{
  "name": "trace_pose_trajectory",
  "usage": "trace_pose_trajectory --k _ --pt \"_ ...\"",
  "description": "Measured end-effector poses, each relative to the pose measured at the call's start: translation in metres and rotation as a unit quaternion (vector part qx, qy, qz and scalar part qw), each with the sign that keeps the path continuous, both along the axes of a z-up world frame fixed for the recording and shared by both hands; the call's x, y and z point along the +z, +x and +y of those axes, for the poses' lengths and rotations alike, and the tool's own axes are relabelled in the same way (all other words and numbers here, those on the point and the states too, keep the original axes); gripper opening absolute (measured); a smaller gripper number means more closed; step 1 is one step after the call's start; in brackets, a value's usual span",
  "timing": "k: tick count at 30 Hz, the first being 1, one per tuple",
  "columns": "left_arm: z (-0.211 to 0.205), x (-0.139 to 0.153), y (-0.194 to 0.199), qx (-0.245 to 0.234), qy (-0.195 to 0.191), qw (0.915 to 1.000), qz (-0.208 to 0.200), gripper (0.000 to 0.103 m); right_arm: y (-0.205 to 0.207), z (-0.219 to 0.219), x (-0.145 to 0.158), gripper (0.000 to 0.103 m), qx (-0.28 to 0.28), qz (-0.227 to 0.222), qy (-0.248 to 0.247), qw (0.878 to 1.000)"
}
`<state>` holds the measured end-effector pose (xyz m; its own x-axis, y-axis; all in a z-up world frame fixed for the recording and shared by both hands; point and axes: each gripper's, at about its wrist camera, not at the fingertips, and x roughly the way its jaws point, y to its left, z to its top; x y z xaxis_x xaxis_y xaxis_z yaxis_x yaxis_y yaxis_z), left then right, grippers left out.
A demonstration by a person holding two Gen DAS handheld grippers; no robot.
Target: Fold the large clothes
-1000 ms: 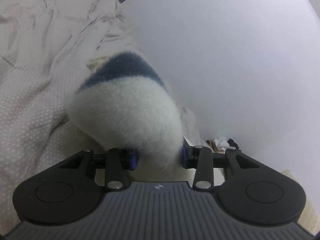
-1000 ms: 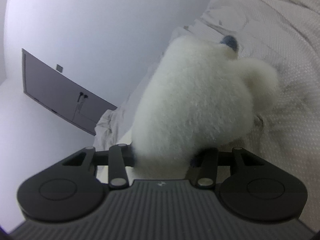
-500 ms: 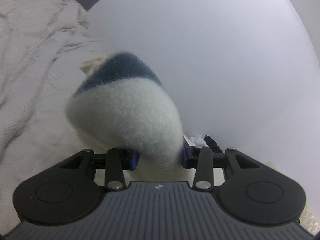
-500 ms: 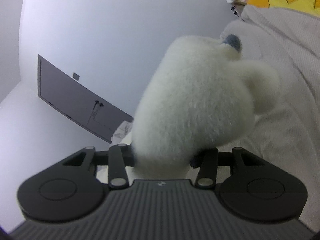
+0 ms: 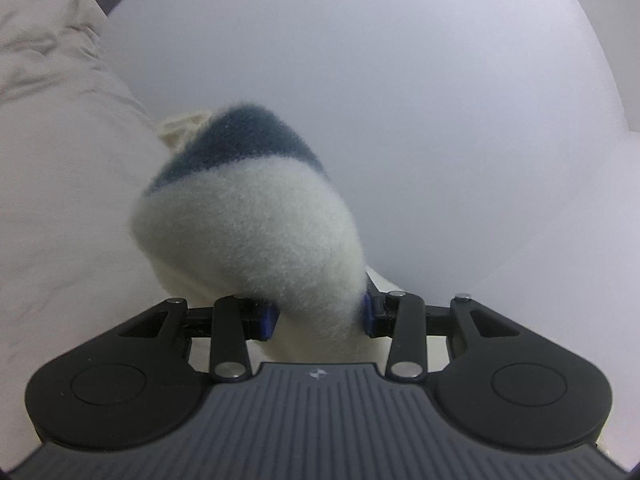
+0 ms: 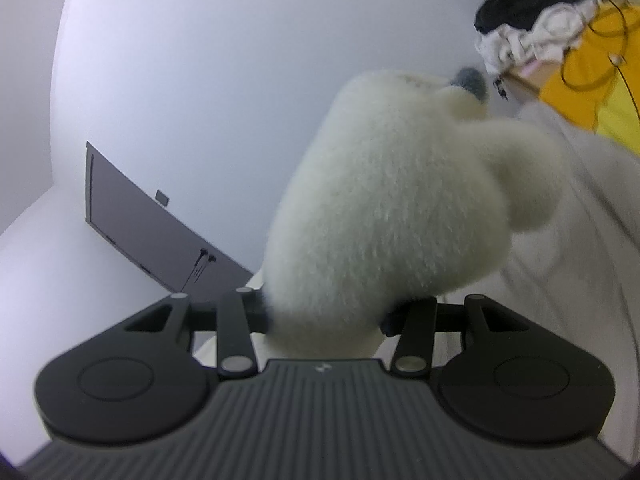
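Left gripper (image 5: 316,316): nearly level, clamped on fluffy white fleece garment with blue stripe (image 5: 256,236).
Right gripper (image 6: 326,314): nearly level, clamped on the same fleece (image 6: 384,216).

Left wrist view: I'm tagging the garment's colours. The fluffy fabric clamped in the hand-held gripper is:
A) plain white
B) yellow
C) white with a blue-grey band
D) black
C: the fluffy garment pinched in the left hand-held gripper is white with a blue-grey band across its upper part.
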<state>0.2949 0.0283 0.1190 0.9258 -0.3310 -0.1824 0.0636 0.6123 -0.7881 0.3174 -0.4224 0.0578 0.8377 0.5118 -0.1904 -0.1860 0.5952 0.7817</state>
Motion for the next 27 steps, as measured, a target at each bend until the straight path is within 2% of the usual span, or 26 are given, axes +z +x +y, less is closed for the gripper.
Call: trace_pose_trajectory --k 6,9,12,15,19,22,27 --pt "-0.03 -0.035 0.084 -0.017 0.004 0.9998 -0.003 0.045 0.061 -0.019 -0.022 0.049 -0.016 -0.01 -0.006 1.0" --pt "-0.043 -0.058 0.114 -0.022 0.003 0.9997 0.01 0.045 0.082 -0.029 -0.043 0.049 -0.027 -0.021 -0.01 0.999" --pt "-0.054 -0.084 0.138 -0.031 0.011 0.9991 0.028 0.045 0.098 -0.037 -0.068 0.049 -0.029 -0.012 -0.015 0.999" --pt "-0.066 -0.112 0.152 -0.038 0.025 0.9978 0.048 0.045 0.105 -0.046 -0.099 0.049 -0.036 0.005 -0.009 0.999" --pt "-0.079 -0.149 0.157 -0.047 0.041 0.9948 0.081 0.045 0.106 -0.055 -0.152 0.049 -0.043 0.055 0.007 0.998" --pt "-0.08 -0.166 0.154 -0.053 0.047 0.9959 0.056 0.046 0.095 -0.059 -0.179 0.05 -0.038 0.055 0.015 0.998" --pt "-0.081 -0.188 0.148 -0.054 0.054 0.995 0.063 0.05 0.083 -0.06 -0.197 0.055 -0.024 0.054 0.021 0.998"
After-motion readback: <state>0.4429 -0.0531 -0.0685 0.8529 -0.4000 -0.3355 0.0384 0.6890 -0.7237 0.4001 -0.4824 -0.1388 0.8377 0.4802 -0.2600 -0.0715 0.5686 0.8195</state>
